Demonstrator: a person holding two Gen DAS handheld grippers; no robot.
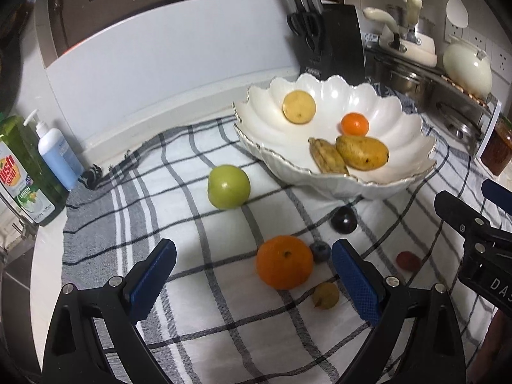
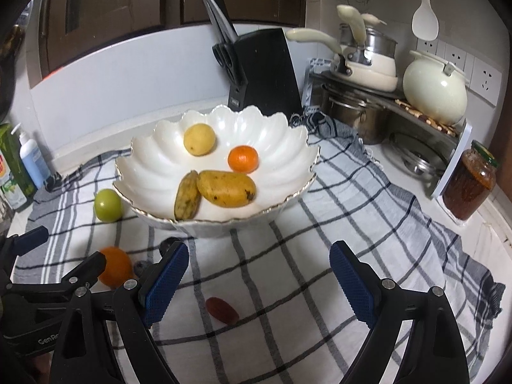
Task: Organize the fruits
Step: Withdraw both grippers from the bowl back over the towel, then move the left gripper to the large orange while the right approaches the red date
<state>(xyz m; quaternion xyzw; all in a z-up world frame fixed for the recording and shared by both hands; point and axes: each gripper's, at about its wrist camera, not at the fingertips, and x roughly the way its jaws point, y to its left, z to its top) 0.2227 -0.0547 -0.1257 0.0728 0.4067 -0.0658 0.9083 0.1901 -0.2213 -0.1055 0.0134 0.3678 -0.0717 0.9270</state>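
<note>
Kitchen clutter crowded the back of the bench [image 2: 499, 240]: a knife block [image 2: 268, 70], stacked pots on a rack, a sauce jar [image 2: 468, 185] at the right and soap bottles [image 1: 59, 156] at the left. A checked cloth [image 2: 368, 211] covered the working area, and on it stood the scalloped white bowl [image 2: 144, 147], already holding a round yellow fruit [image 2: 199, 139], a small tangerine [image 2: 243, 159], a mango [image 2: 225, 188] and a speckled banana [image 2: 187, 195].

Loose on the cloth lay a green apple [image 1: 228, 186], a large orange [image 1: 284, 261], a blueberry [image 1: 320, 252] touching it, a dark plum [image 1: 344, 219], a small yellowish fruit [image 1: 325, 295] and a red date [image 2: 221, 310].

The left claw [image 1: 252, 272] hovered with its blue pads spread wide, the orange between them but untouched. The right claw [image 2: 259, 278] was likewise spread and empty, with the date just below its left pad.

Closing on the orange would likely nudge the blueberry (it sat right against the peel) and send it rolling. Round fruit could also slip from the pads, and a pad dragged low might bunch the cloth.

The two claws sat close, so they could collide if both reached at once. The bowl's raised rim needed clearing on the way in. Open cloth lay to the right front; the bench edge ran beyond it.
</note>
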